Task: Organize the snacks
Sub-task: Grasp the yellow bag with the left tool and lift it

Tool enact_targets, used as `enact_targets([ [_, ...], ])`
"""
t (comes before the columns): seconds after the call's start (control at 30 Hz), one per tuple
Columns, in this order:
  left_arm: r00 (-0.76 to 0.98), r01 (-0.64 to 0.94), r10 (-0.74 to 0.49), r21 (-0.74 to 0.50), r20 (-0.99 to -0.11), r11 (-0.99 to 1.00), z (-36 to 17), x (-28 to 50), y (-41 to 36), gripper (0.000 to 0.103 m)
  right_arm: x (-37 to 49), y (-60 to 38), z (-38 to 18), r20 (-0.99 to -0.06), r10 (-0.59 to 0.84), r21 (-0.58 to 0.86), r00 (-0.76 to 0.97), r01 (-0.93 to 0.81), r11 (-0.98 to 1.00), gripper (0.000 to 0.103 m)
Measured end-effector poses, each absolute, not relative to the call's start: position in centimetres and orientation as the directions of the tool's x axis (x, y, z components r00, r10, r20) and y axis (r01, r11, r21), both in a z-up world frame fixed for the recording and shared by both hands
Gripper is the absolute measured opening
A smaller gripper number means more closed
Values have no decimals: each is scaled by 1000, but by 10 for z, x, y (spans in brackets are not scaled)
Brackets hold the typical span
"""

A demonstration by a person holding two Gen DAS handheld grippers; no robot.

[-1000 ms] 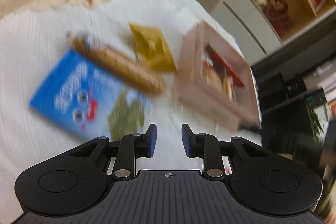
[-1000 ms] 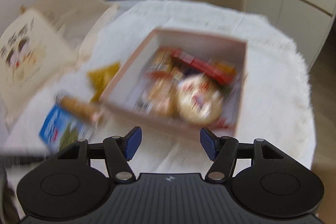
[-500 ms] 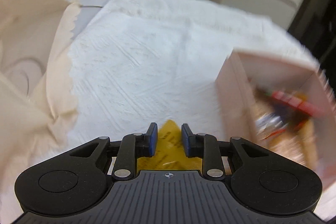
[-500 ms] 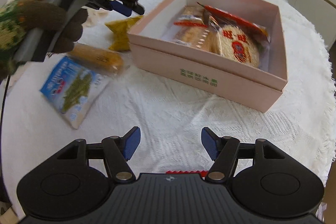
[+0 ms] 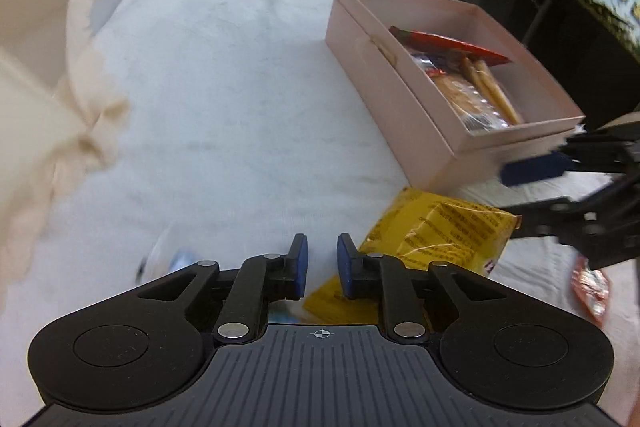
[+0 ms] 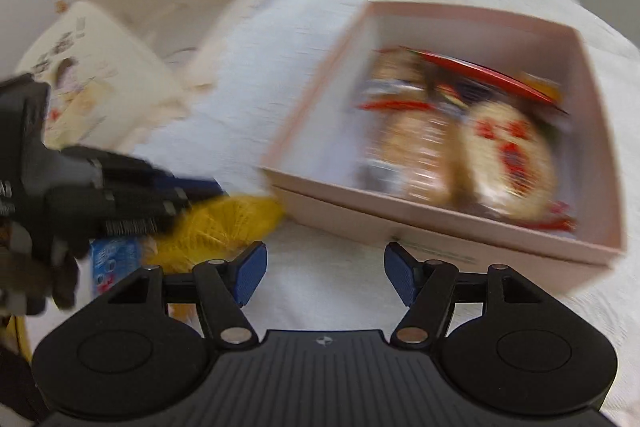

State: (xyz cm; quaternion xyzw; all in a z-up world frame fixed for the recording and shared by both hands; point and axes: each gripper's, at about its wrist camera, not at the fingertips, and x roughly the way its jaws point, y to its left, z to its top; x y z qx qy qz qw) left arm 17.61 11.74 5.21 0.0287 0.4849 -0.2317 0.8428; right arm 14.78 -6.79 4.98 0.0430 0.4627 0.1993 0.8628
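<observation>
Left gripper (image 5: 322, 265) is closed with nothing between its pads, beside the yellow packet (image 5: 432, 239); right gripper (image 6: 322, 273) open and empty, facing the pink box (image 6: 440, 223) on the bench (image 5: 224, 99).

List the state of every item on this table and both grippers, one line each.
pink box: open, no lid on it, snacks inside.
yellow packet: lying on the cloth, outside the box by its corner.
blue packet: on the cloth, mostly hidden.
left gripper: shut, over the yellow packet's edge; grip unclear.
right gripper: open, empty.
</observation>
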Motion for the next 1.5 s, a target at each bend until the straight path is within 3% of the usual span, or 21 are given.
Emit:
enact_targets([
  [0.13, 391, 327, -433, -317, -813, 890, 50, 159, 138, 17, 144, -46, 47, -804, 366, 193, 469, -376, 906, 66],
  [0.37, 374, 280, -453, -367, -810, 887, 46, 125, 120, 17, 106, -64, 53, -822, 257, 44, 508, -394, 918, 66],
  [0.63, 343, 190, -529, -494, -776, 848, 46, 84, 92, 22, 51, -122, 39, -844, 252, 91, 473, -336, 937, 69],
  [0.87, 333, 170, -488, -458, -807, 873, 52, 53, 75, 23, 30, -137, 45, -817, 254, 114, 517, -286, 951, 69],
  [1.03, 498, 31, -414, -462, -761, 886, 74, 38, 99, 23, 26, -140, 38, -829, 332, 219, 450, -285, 933, 70],
  [1.07, 529, -2, -394, -465, -752, 885, 78, 38, 107, 23, 26, -137, 34, -829, 344, 243, 440, -270, 932, 77],
  [1.3, 521, -49, -363, -452, -772, 890, 80, 39, 110, 23, 30, -74, 31, -796, 391, 164, 463, -457, 874, 79],
  [1.5, 478, 119, -345, -329, -808, 937, 80, 27, 64, 23, 24, -85, 32, -802, 259, -9, 538, -444, 896, 80],
])
